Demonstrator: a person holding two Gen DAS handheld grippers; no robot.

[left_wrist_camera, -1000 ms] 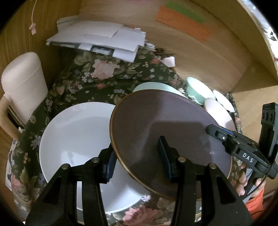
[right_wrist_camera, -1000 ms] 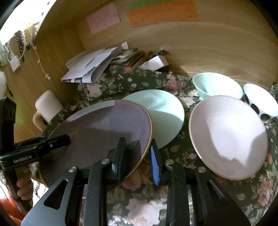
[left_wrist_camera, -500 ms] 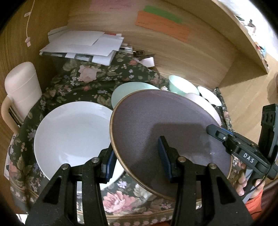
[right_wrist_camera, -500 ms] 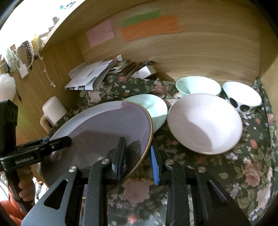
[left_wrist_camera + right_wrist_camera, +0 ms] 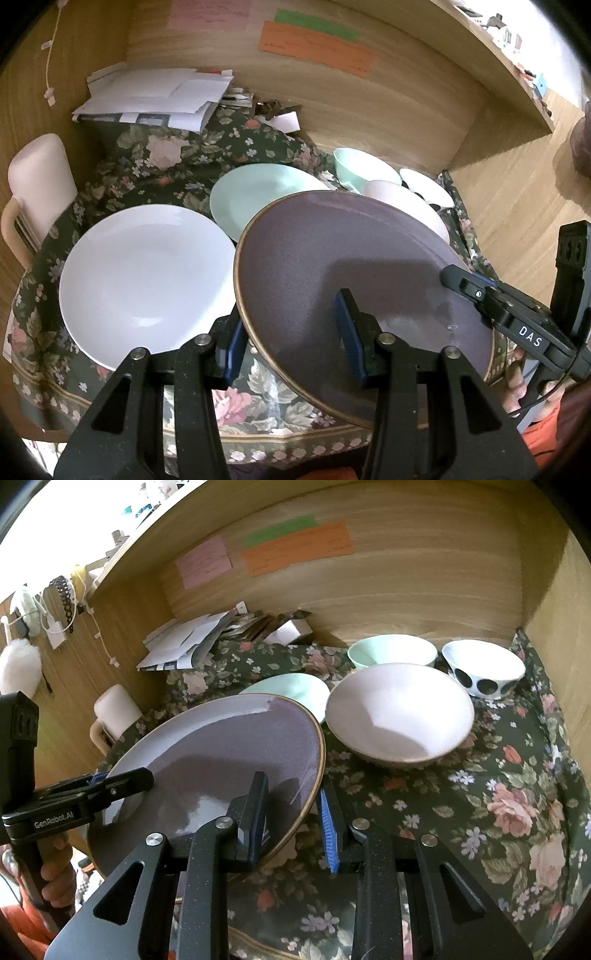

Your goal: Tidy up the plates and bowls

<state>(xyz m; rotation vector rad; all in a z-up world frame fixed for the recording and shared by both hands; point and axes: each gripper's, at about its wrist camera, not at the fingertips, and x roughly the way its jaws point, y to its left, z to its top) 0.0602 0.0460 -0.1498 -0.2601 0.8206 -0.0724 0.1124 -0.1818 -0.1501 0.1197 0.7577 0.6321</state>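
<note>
Plates and bowls were being sorted, and you had the purple plate (image 5: 332, 277) up in the air with both tongs. It hung tilted above the flowered cloth (image 5: 498, 794) on the tabletop, near the front edge, with its left rim just over the white plate (image 5: 147, 280).

Your left tongs (image 5: 291, 332) were partly open, and their pads pinched the near left rim of the purple plate. Your right tongs (image 5: 291, 812) were almost closed, and they pinched the rim on the other side. So both tongs had hold of the same plate.

I think you were in the carrying step. The plate was lifted but not yet put down. The next move could be to set it on the white plate, because that one looked about as wide. You would need to level the plate first, lower it slowly, and let go with both tongs only when it sat flat.

Both tongs pointed forward and down at the tabletop. Your fingers (image 5: 55, 878) were wrapped round the left handle.

Behind, the mint plate (image 5: 258, 195), the pink bowl (image 5: 399, 712), the mint bowl (image 5: 391, 653) and the spotted bowl (image 5: 484, 672) waited.
</note>
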